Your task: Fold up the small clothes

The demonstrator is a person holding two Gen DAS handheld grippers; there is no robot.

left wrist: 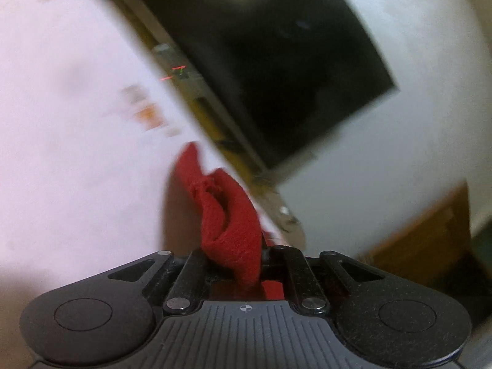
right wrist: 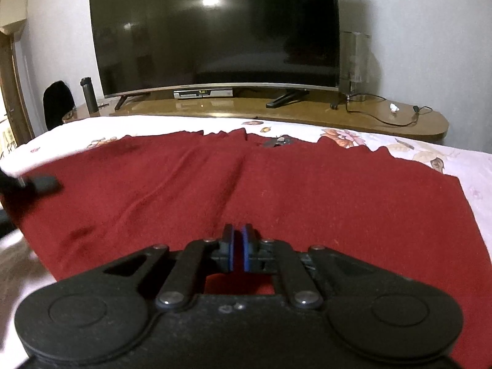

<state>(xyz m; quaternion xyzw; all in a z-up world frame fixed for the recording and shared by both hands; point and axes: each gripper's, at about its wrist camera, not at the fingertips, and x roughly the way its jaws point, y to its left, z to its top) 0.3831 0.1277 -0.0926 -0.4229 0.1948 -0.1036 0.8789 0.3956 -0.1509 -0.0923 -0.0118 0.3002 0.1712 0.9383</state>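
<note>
A dark red garment (right wrist: 307,190) lies spread flat across the white floral bedsheet (right wrist: 399,147). My right gripper (right wrist: 238,246) sits low over its near middle, blue pads (right wrist: 246,252) drawn together with a thin strip of red fabric between them. In the left wrist view, which is tilted and blurred, my left gripper (left wrist: 236,255) is shut on a bunched-up fold of the red garment (left wrist: 227,221) that stands up from the sheet (left wrist: 77,153). A dark blurred finger of the left gripper (right wrist: 40,184) shows at the garment's left edge.
Beyond the bed's far edge stands a long wooden TV stand (right wrist: 276,107) with a large dark television (right wrist: 215,30), a dark bottle (right wrist: 89,95) at the left, and a glass lamp (right wrist: 356,61) and cable (right wrist: 384,117) at the right.
</note>
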